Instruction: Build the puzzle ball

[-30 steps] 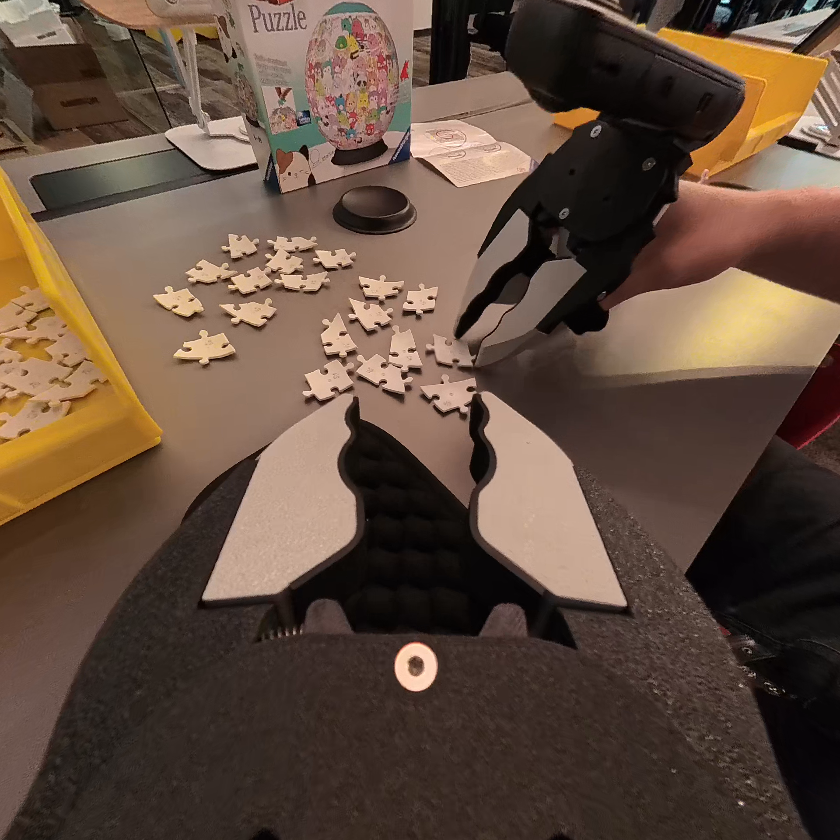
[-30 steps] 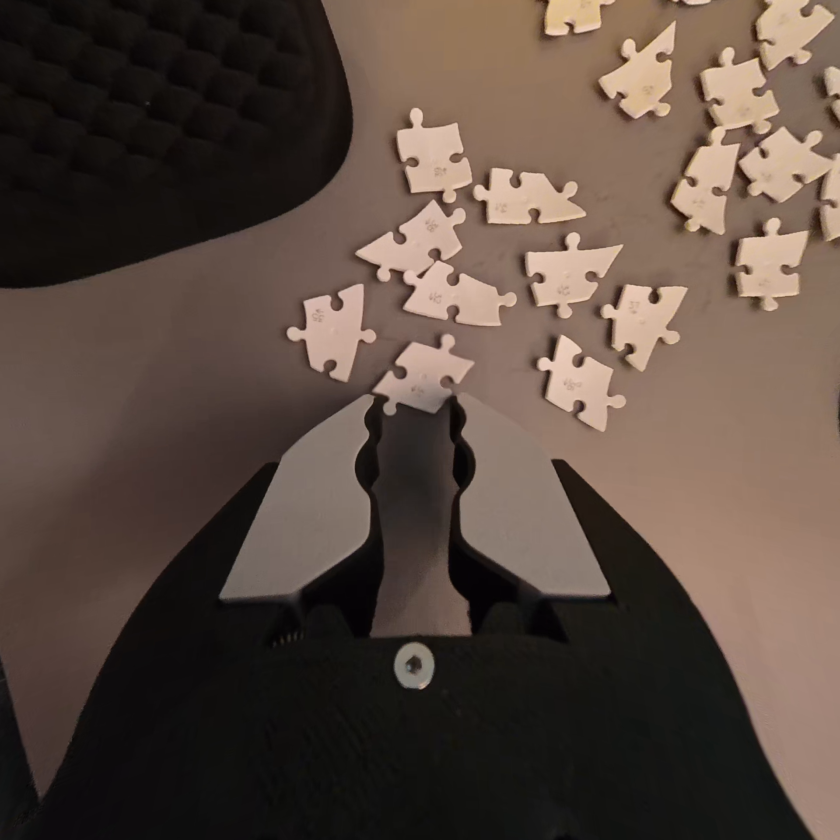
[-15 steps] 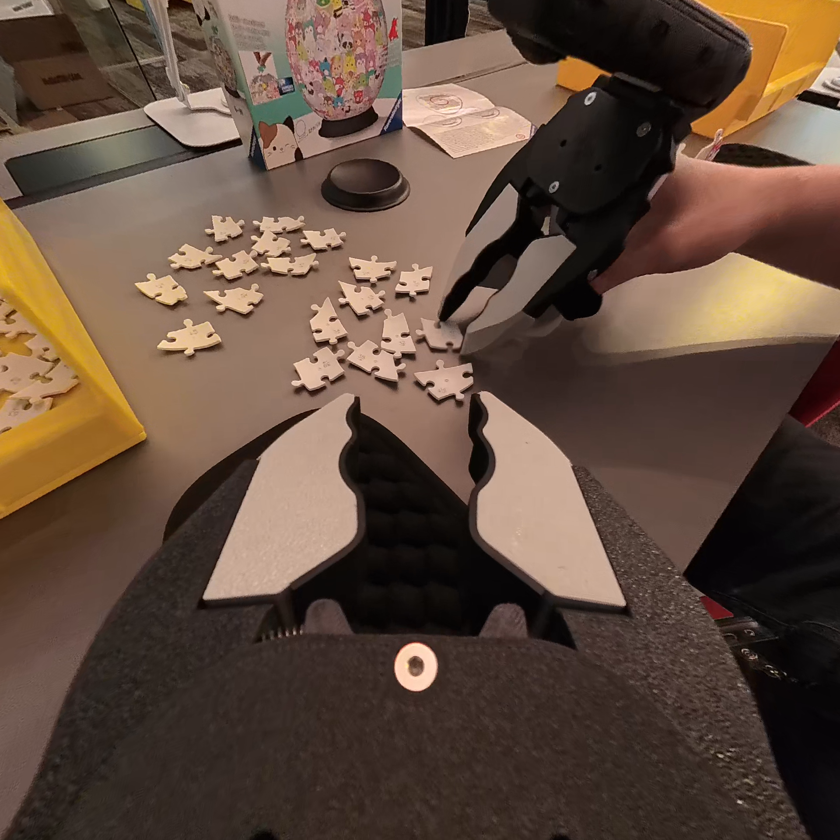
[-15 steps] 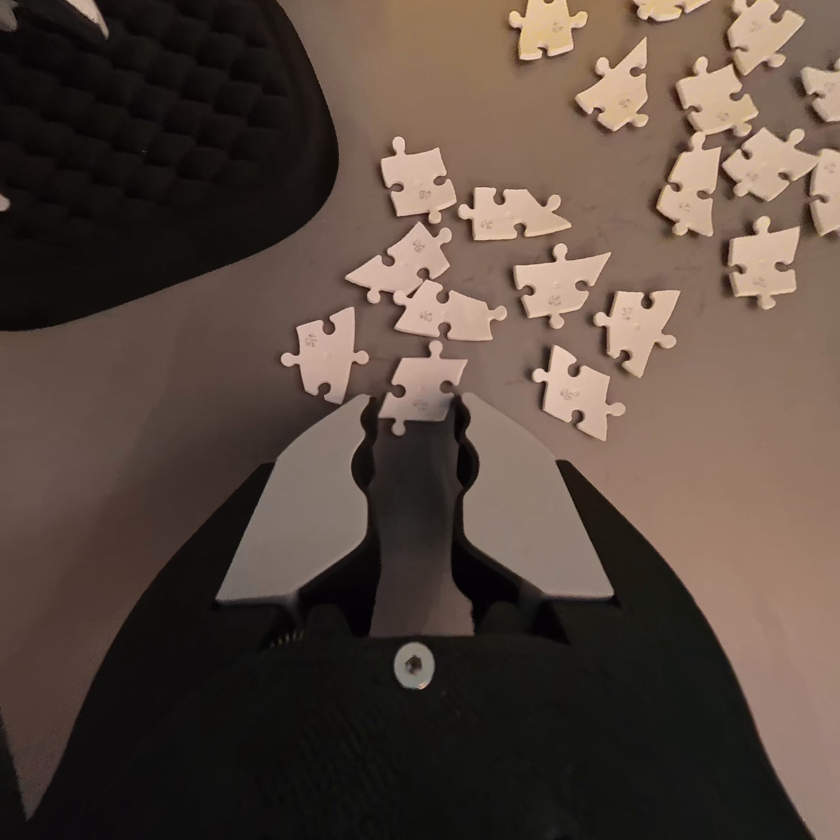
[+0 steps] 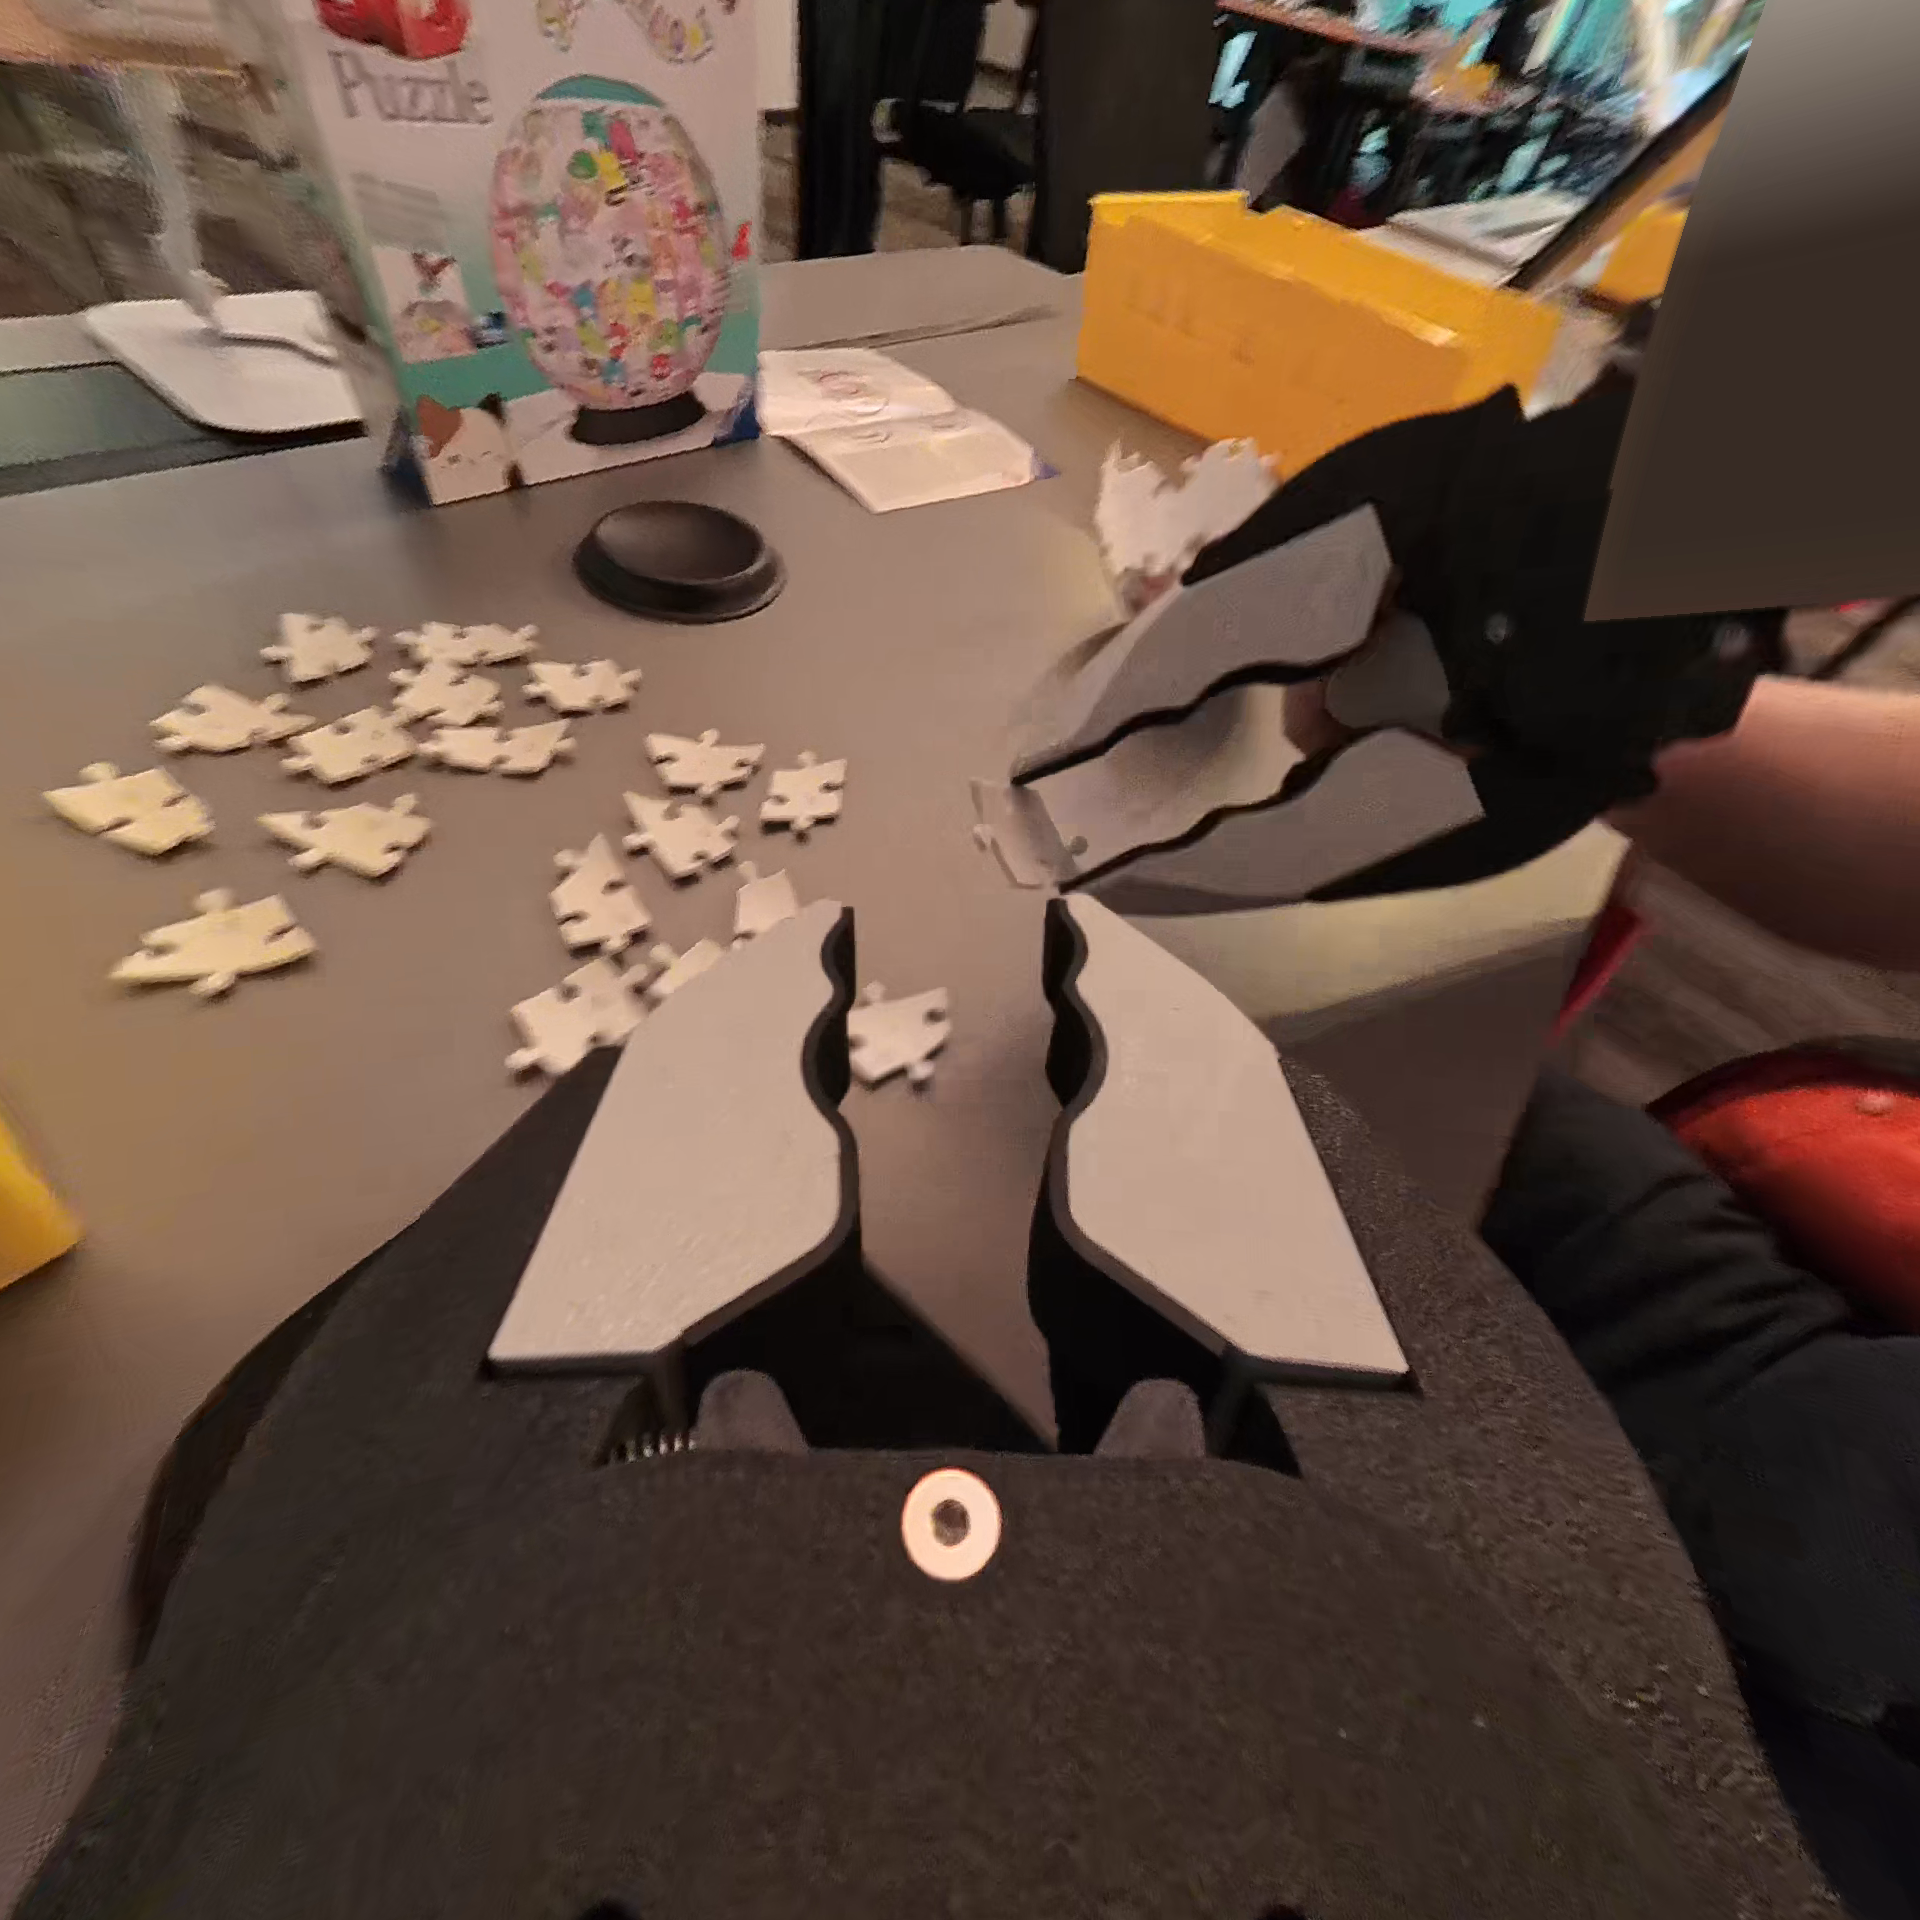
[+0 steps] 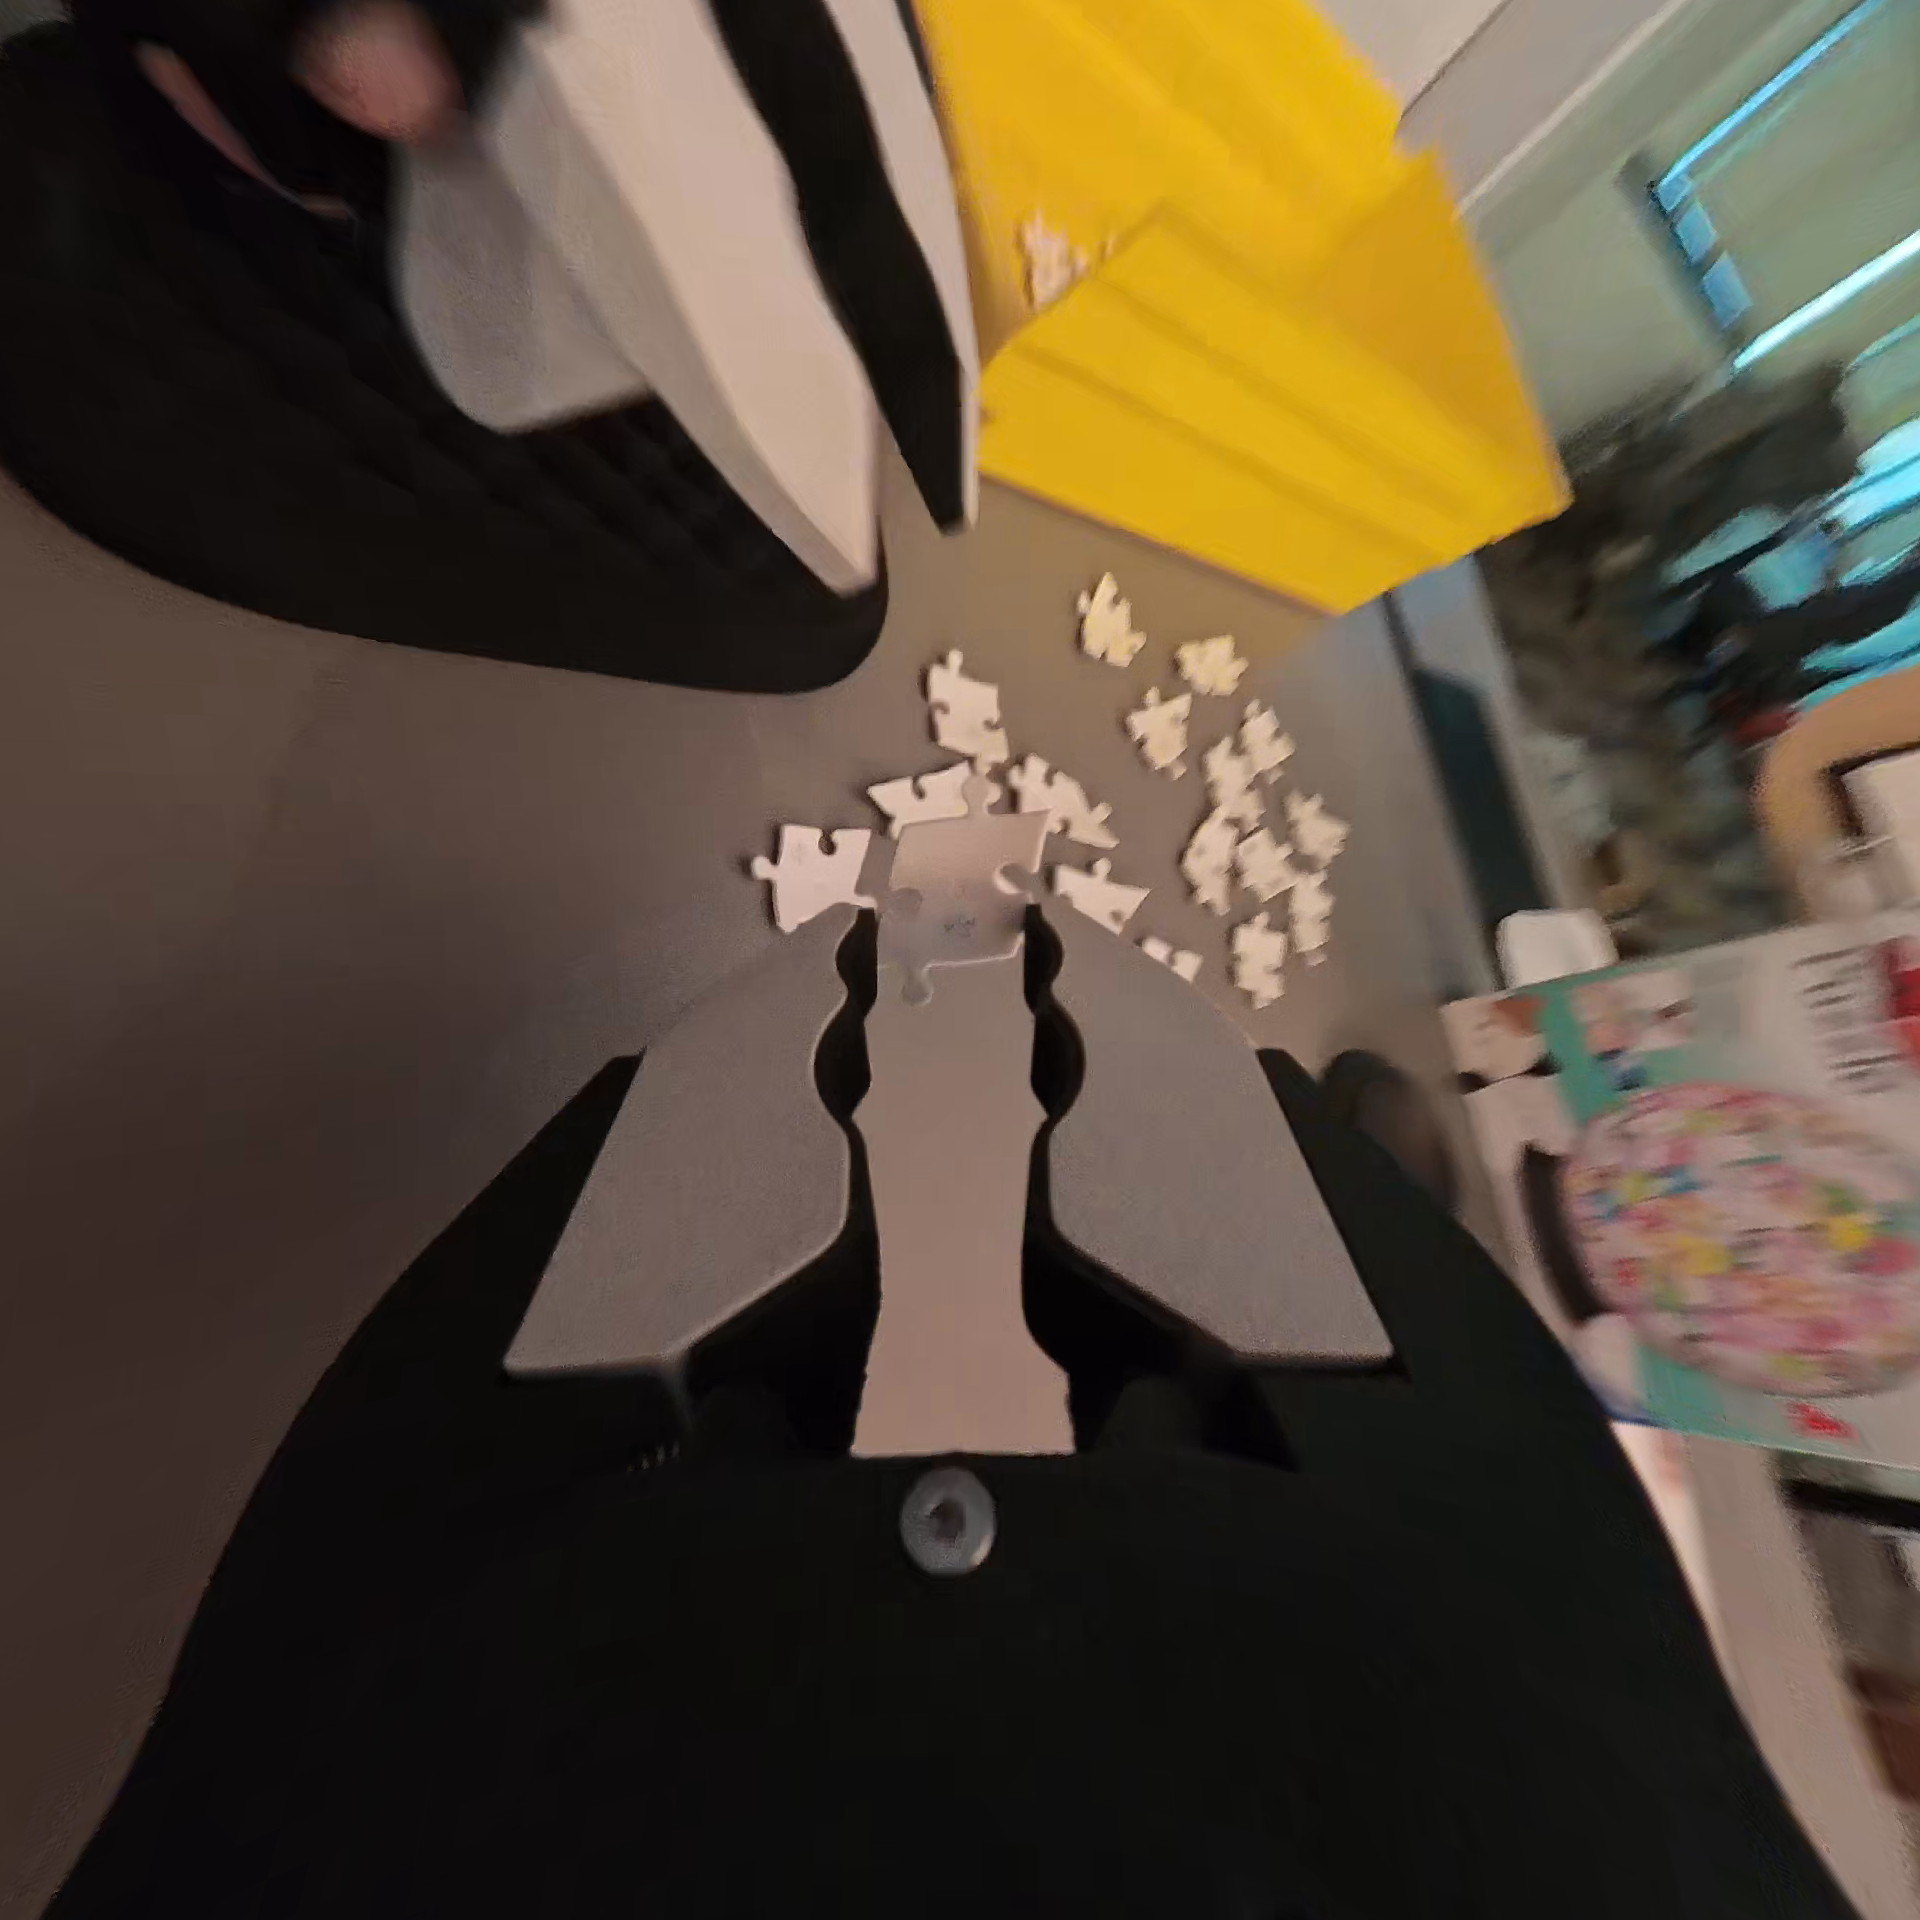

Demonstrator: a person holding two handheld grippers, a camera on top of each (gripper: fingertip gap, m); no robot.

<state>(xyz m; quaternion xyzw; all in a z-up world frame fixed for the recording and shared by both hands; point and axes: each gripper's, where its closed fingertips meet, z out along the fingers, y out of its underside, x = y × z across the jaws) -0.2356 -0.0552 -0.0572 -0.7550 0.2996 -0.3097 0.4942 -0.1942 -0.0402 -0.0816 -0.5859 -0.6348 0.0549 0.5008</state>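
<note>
Right gripper (image 6: 951, 920) pinches a flat, knobbed white puzzle piece (image 6: 961, 883) at its tips, above the matte grey table (image 5: 935, 623). Left gripper (image 5: 948, 914) gapes empty. Only the left wrist view shows the round black stand (image 5: 677, 561) at 11 o'clock.

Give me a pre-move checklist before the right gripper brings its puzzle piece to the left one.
1. Held piece pinched at the right gripper tips: ok.
2. Piece lifted clear of the loose pieces: ok.
3. Left gripper jaws open and empty: ok.
4. Grip firmness: cannot tell, the right wrist view is blurred.
5. Black stand unobstructed: ok.
</note>
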